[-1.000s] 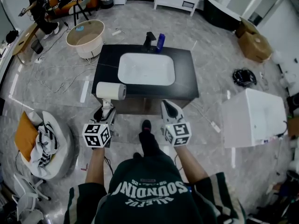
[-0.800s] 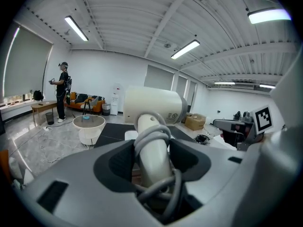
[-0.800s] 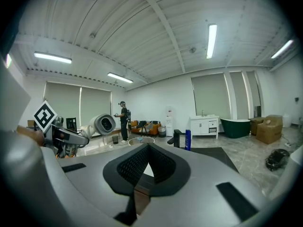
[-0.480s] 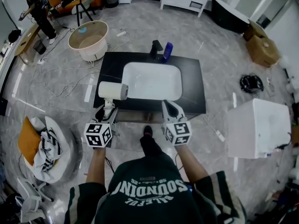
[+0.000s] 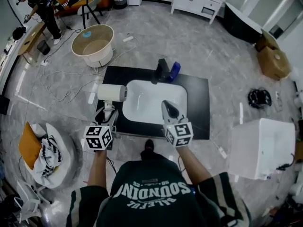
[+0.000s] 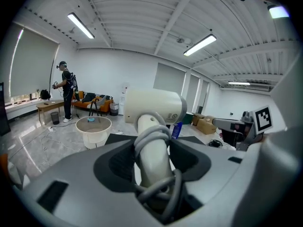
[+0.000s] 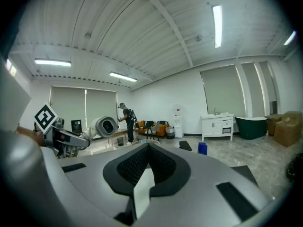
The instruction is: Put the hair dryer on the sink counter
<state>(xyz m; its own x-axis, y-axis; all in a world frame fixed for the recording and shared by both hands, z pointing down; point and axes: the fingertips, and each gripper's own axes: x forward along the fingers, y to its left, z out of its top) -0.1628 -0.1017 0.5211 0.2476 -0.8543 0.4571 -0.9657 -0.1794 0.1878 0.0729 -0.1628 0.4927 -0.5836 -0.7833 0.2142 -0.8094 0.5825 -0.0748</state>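
The white hair dryer point(image 5: 112, 93) hangs over the left part of the black sink counter point(image 5: 200, 109), beside the white basin point(image 5: 147, 101). My left gripper point(image 5: 106, 112) is shut on its handle. In the left gripper view the handle point(image 6: 154, 161), wrapped in grey cord, stands upright between the jaws with the dryer head point(image 6: 154, 106) above. My right gripper point(image 5: 167, 106) hovers over the basin's front right, shut and holding nothing. In the right gripper view the right gripper point(image 7: 148, 148) has its pads meeting at the tip.
A black faucet point(image 5: 162, 70) and a blue bottle point(image 5: 174, 71) stand at the counter's back edge. A round beige tub point(image 5: 93, 44) and loose cables lie back left. A white cabinet point(image 5: 258, 146) stands right, a cushioned seat point(image 5: 41, 148) left. A person point(image 5: 41, 6) stands far back left.
The counter has come closer in the head view. Both grippers, before short of its front edge, now hang over it. The left grip on the hair dryer is unchanged.
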